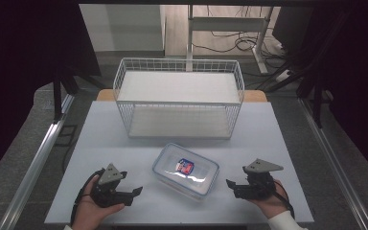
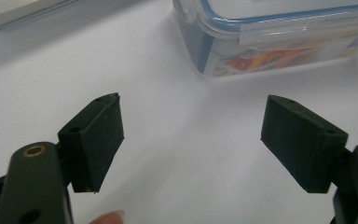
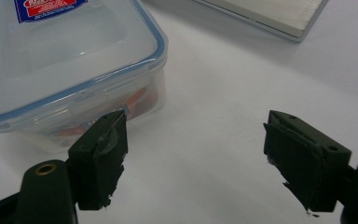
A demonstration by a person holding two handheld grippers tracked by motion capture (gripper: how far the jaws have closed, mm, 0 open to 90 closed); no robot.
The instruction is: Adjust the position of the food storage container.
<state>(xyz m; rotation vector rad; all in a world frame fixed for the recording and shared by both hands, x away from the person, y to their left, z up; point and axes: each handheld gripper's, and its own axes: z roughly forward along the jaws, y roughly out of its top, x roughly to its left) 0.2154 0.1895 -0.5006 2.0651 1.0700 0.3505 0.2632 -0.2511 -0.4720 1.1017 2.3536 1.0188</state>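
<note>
Your left gripper (image 1: 135, 193) and right gripper (image 1: 230, 185) both stand spread and empty, flanking the plastic box (image 1: 186, 169) on the table (image 1: 100, 139). It's stiff, light, likely slippery; take its short ends.

We see a clear rectangular plastic food container (image 1: 186, 170) with a blue-rimmed lid and red-and-blue label lying flat, lid closed, skewed, near the desk's (image 1: 105, 129) front edge, centred.

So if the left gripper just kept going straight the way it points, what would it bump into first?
Probably the clear box: the left gripper, jaws open and empty, points over bare table towards the box's near corner.
</note>
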